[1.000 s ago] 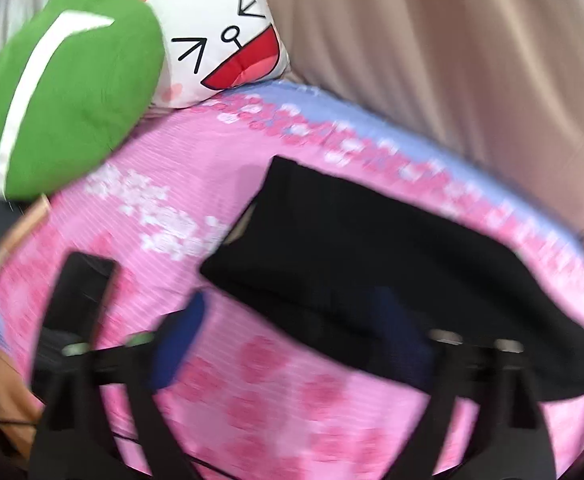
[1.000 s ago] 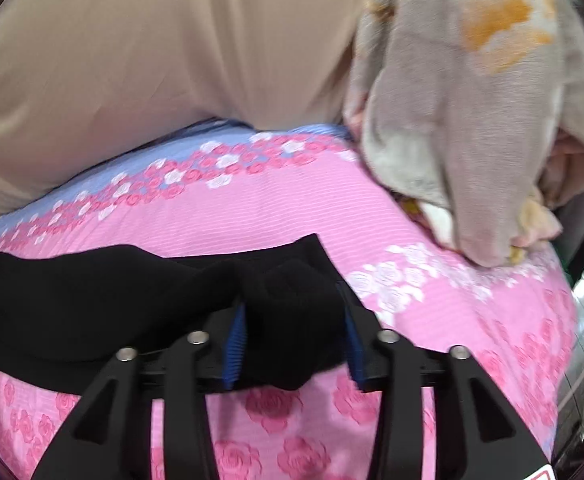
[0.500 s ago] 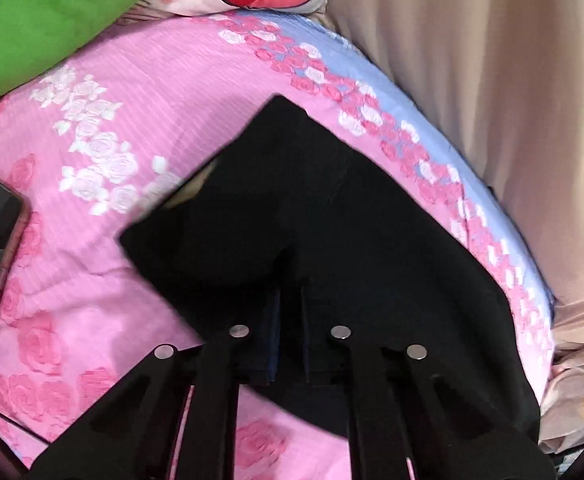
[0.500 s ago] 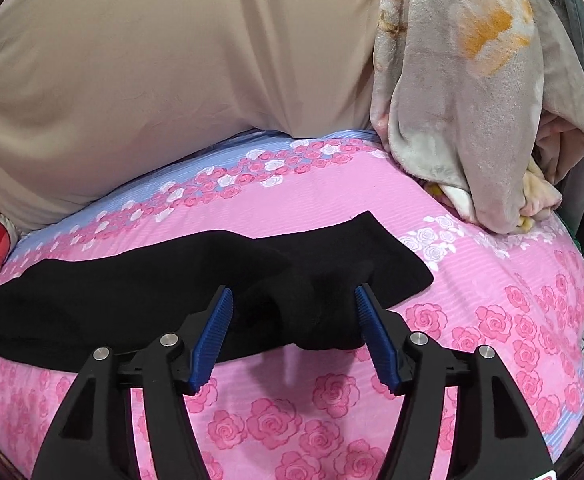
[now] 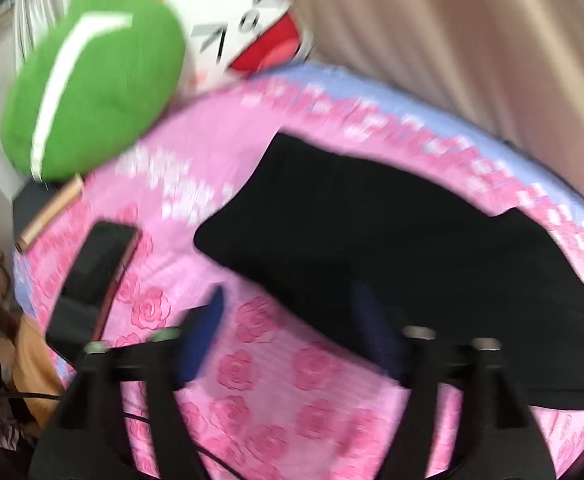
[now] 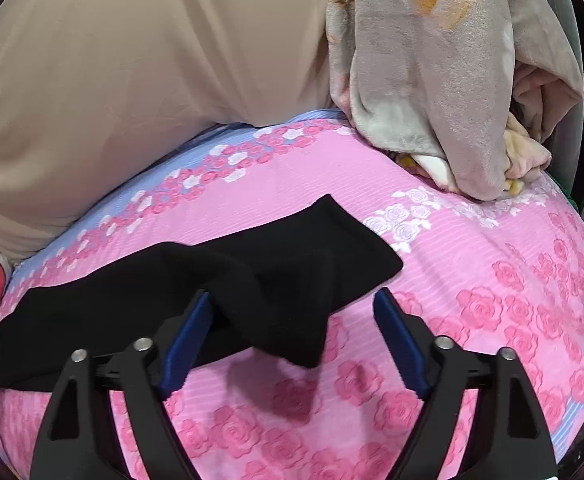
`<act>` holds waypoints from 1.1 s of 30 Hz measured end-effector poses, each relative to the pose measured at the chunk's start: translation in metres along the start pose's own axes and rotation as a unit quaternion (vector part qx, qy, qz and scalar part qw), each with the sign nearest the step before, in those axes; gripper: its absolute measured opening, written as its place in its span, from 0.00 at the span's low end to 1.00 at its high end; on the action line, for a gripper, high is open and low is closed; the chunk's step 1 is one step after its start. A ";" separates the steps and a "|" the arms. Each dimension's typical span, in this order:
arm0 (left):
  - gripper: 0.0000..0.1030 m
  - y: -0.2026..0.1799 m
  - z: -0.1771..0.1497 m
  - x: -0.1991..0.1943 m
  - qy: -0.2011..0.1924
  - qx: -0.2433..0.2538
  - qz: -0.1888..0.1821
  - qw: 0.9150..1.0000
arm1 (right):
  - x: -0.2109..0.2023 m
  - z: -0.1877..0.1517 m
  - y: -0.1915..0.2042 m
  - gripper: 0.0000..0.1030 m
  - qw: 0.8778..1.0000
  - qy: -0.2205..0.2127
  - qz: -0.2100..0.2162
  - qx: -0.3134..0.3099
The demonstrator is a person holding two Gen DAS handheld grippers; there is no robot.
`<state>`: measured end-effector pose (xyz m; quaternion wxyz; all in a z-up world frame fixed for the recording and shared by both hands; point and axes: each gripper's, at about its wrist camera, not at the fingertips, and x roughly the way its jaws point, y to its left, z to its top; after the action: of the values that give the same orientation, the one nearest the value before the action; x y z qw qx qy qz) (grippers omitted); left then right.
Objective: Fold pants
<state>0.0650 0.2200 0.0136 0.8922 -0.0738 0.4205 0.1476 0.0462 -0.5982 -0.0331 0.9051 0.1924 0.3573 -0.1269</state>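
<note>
Pants (image 6: 196,284), black, are lying as a long narrow band across the pink rose-print bedsheet (image 6: 492,280), running from the left edge to the centre of the right wrist view; they appear to be folded lengthwise already, one leg on the other. Near the centre of that view one end is bunching into a raised lump between the blue pads (image 6: 186,340) of the right gripper (image 6: 292,340), whose jaws are standing wide apart and are gripping nothing. In the blurred left wrist view the other end of the pants (image 5: 372,240) is occupying the centre and right; the left gripper (image 5: 292,332) is likewise spread open at lower centre, its right finger overlapping the cloth edge, contact uncertain. A dark phone (image 5: 96,264) is lying at centre left, a green cushion (image 5: 92,88) and a cartoon-face pillow (image 5: 252,28) at upper left, a grey blanket (image 6: 432,80) at upper right. Judged remaining: smoothing the lump and folding end over end.
</note>
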 end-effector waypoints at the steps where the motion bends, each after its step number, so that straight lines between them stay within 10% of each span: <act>1: 0.74 -0.011 -0.002 -0.012 -0.018 0.012 -0.003 1.000 | 0.006 0.004 -0.003 0.81 1.000 0.009 0.008 0.006; 9: 0.83 -0.090 -0.029 -0.045 -0.019 0.095 -0.081 0.992 | 0.022 0.014 -0.053 0.83 0.959 0.057 0.219 0.171; 14: 0.83 -0.138 -0.047 -0.043 -0.001 0.138 -0.117 0.984 | 0.053 0.016 -0.049 0.80 0.975 0.123 0.139 0.119; 16: 0.83 -0.156 -0.053 -0.043 0.010 0.146 -0.126 0.981 | 0.064 0.016 -0.032 0.09 0.977 0.151 0.127 0.086; 17: 0.83 -0.162 -0.054 -0.042 0.015 0.147 -0.129 0.981 | 0.061 0.021 -0.023 0.06 0.981 0.146 0.112 0.066; 24: 0.87 -0.178 -0.052 -0.045 -0.001 0.150 -0.119 0.982 | -0.009 0.105 0.013 0.07 0.994 -0.043 0.036 -0.090; 25: 0.87 -0.180 -0.052 -0.044 0.001 0.149 -0.121 0.981 | 0.015 0.104 0.003 0.26 0.993 -0.034 -0.007 -0.111; 27: 0.87 -0.183 -0.054 -0.039 0.010 0.150 -0.123 0.981 | 0.064 0.087 -0.024 0.32 0.993 0.043 -0.076 -0.084; 33: 0.88 -0.184 -0.057 -0.030 0.018 0.168 -0.115 0.979 | 0.039 0.044 -0.037 0.32 0.999 0.017 -0.034 -0.019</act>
<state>0.0658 0.0256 0.0020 0.8950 0.0263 0.4443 -0.0303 0.0867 -0.6538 -0.0397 0.8975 0.1646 0.3815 -0.1478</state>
